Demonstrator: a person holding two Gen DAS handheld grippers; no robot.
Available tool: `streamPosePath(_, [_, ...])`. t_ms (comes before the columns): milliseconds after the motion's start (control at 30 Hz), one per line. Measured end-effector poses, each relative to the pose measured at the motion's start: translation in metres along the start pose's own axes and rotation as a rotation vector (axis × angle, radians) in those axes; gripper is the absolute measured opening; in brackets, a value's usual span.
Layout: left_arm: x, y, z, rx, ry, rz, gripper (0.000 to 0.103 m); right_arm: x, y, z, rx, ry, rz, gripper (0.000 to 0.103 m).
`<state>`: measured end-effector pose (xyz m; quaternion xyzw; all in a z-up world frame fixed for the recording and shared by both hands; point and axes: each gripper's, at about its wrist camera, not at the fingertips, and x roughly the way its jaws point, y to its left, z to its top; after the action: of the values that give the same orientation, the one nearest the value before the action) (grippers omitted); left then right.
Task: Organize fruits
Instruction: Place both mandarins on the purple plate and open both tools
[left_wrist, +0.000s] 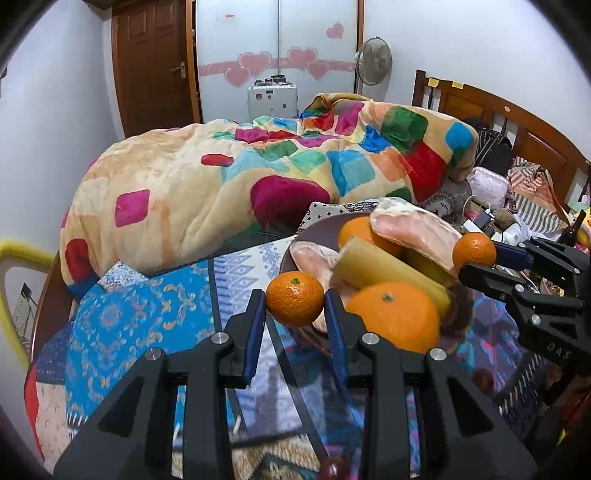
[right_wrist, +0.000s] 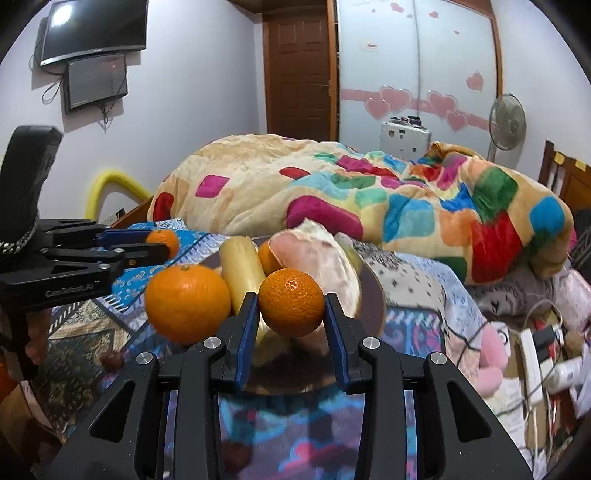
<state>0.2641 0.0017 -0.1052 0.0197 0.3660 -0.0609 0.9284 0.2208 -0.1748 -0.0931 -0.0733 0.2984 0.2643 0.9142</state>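
Observation:
My left gripper (left_wrist: 294, 304) is shut on a small mandarin (left_wrist: 294, 298) and holds it left of a dark plate (left_wrist: 310, 230). My right gripper (right_wrist: 291, 308) is shut on another mandarin (right_wrist: 291, 302) in front of the plate (right_wrist: 373, 295). The plate holds a large orange (left_wrist: 395, 315), a banana (left_wrist: 384, 266), pale pink pomelo pieces (left_wrist: 410, 229) and another orange (left_wrist: 356, 229). In the left wrist view the right gripper (left_wrist: 480, 264) comes in from the right with its mandarin (left_wrist: 474, 252). In the right wrist view the left gripper (right_wrist: 147, 251) shows at the left with its mandarin (right_wrist: 164, 240).
The plate stands on a glass table over patterned blue cloth (left_wrist: 147, 317). Behind it is a bed with a colourful blanket (left_wrist: 258, 173). Cables and a power strip (right_wrist: 532, 350) lie at the right. A small dark fruit (right_wrist: 112, 360) lies on the table.

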Motion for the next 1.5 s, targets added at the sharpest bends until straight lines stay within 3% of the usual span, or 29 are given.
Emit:
streamPosePath(200, [0.026, 0.003, 0.007, -0.001, 0.052, -0.041, 0.032, 0.015, 0.001, 0.009, -0.028, 0.012, 0.017, 0.032])
streamPosePath(800, [0.039, 0.014, 0.013, -0.059, 0.101, -0.138, 0.033, 0.025, 0.015, 0.008, -0.099, 0.021, 0.033, 0.033])
streamPosePath(1500, [0.012, 0.010, 0.004, -0.041, 0.046, -0.070, 0.037, 0.012, 0.012, 0.004, -0.091, 0.010, 0.062, 0.032])
